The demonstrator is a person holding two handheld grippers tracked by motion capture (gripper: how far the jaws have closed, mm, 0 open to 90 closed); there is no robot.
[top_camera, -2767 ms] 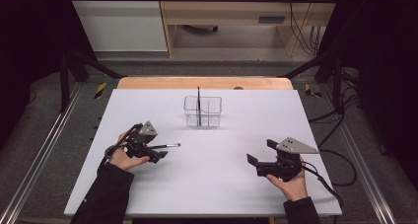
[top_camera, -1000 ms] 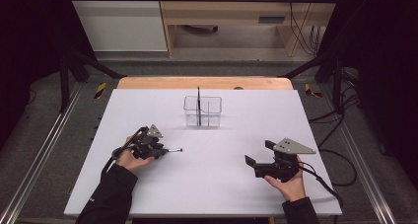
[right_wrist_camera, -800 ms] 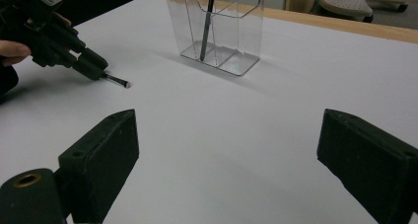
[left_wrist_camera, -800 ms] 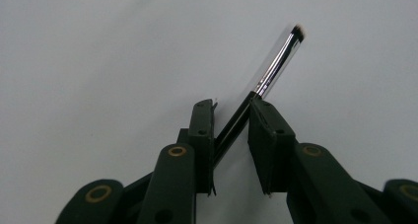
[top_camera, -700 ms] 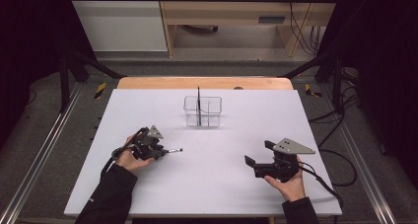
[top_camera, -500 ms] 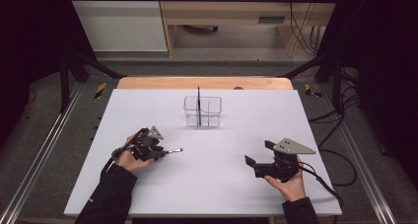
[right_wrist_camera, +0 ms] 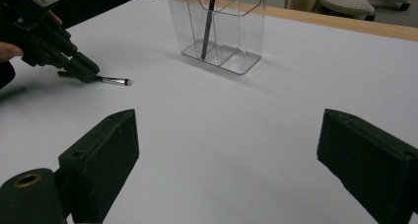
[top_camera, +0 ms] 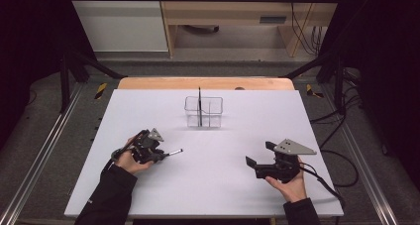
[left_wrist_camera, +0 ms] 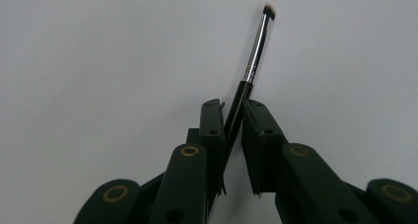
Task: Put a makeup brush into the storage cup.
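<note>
Black jaws of the left gripper (left_wrist_camera: pixel 231 123) have just been closing, with a thin makeup brush (left_wrist_camera: pixel 249 73) between them. In the left gripper view the brush's dark handle runs up through the narrow gap: the left pad lies against the handle, while the right pad sits just beside it, and whether that one presses cannot be told. Silver ferrule and small dark bristle tip stick out beyond the jaw tips, over the white table.

High view: left gripper (top_camera: pixel 161 154) low over the table (top_camera: pixel 213 195), left of centre and toward the near side, held in the person's left hand (top_camera: pixel 130 160). Brush (top_camera: pixel 172 152) points right from the jaw tips, lying at or just above the surface; contact with the table cannot be judged.

Right gripper (top_camera: pixel 255 161) held in the right hand (top_camera: pixel 287 185), near side, right of centre, well apart from the brush. Right gripper view shows its jaws spread wide with nothing between them but bare table.

Clear plastic organiser (top_camera: pixel 204 111) stands upright near the middle of the far half. One dark slim stick (top_camera: pixel 199 106) stands inside it, in a compartment toward its left.
</note>
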